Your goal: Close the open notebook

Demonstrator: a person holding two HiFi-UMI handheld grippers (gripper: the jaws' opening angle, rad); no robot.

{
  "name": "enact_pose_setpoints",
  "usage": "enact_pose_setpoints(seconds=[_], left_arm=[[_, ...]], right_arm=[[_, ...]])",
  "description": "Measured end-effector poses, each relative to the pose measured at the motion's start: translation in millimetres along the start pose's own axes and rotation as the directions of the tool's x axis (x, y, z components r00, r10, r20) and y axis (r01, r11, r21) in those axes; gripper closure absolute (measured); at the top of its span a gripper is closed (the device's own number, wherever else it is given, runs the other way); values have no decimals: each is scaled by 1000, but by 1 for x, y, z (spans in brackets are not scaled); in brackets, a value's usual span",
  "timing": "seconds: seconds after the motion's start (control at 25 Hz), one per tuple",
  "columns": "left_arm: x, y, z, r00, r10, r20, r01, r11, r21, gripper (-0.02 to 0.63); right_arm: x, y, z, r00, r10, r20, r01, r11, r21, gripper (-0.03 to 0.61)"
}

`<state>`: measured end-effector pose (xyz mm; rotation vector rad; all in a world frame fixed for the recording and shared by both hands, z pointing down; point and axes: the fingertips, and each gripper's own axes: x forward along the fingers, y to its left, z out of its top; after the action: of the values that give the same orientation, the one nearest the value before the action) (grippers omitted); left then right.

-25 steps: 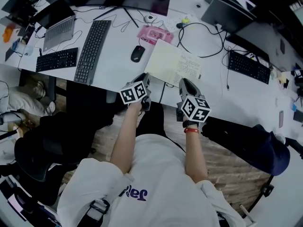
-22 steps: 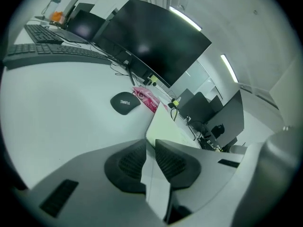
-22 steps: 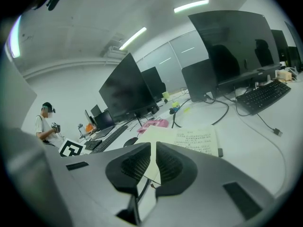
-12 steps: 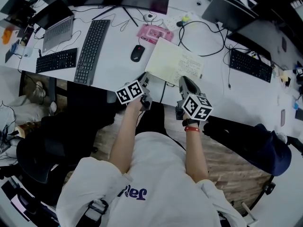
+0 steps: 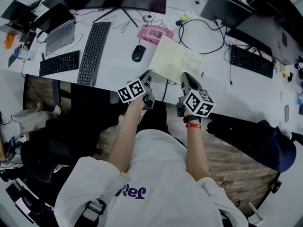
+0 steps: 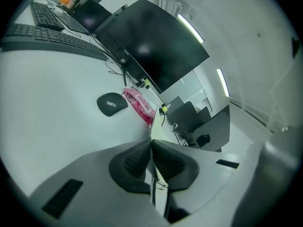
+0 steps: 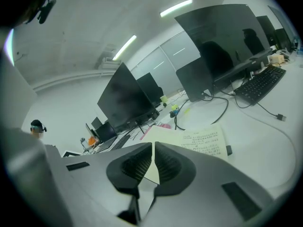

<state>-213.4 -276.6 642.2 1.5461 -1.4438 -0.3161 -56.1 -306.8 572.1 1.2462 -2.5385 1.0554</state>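
An open notebook with cream paper pages (image 5: 177, 63) is seen lying on the white desk top (image 5: 116, 67), close to the near edge of the desk and in front of the person. Its right page is covered with handwriting, while its left page is blank. The left gripper (image 5: 147, 76) is held at the near left corner of the notebook. In the left gripper view its jaws are being closed, and the dark ribbed pads (image 6: 137, 160) are seen drawn almost together, with the thin cream edge of the notebook (image 6: 157, 126) caught between them and seen end-on. The right gripper (image 5: 186, 76) is held at the near edge of the right page. In the right gripper view its jaws are set narrow, with only a slit left between the pads (image 7: 168, 162), and the written page (image 7: 203, 141) is seen lying flat just beyond them. Whether any paper is pinched there cannot be told. A black computer mouse (image 5: 138, 53) is placed just to the left of the notebook, and a pink plastic packet (image 5: 155, 33) is set beyond the far left corner. A long black keyboard (image 5: 93, 45) is laid farther left, and a looped black cable (image 5: 208, 30) is spread on the far right side of the notebook. A large dark monitor (image 6: 151, 41) is stood at the far side of the desk
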Motion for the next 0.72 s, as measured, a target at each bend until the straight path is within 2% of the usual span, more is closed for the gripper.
enact_pose_setpoints(seconds=[0.6, 0.72], left_arm=[[1, -31, 0, 1000, 1, -10, 1, 988, 157, 583], [1, -34, -5, 1000, -15, -16, 17, 986, 164, 584]], right_arm=[[-23, -17, 13, 998, -32, 59, 29, 999, 44, 549], [-28, -18, 14, 997, -45, 67, 42, 998, 45, 549]])
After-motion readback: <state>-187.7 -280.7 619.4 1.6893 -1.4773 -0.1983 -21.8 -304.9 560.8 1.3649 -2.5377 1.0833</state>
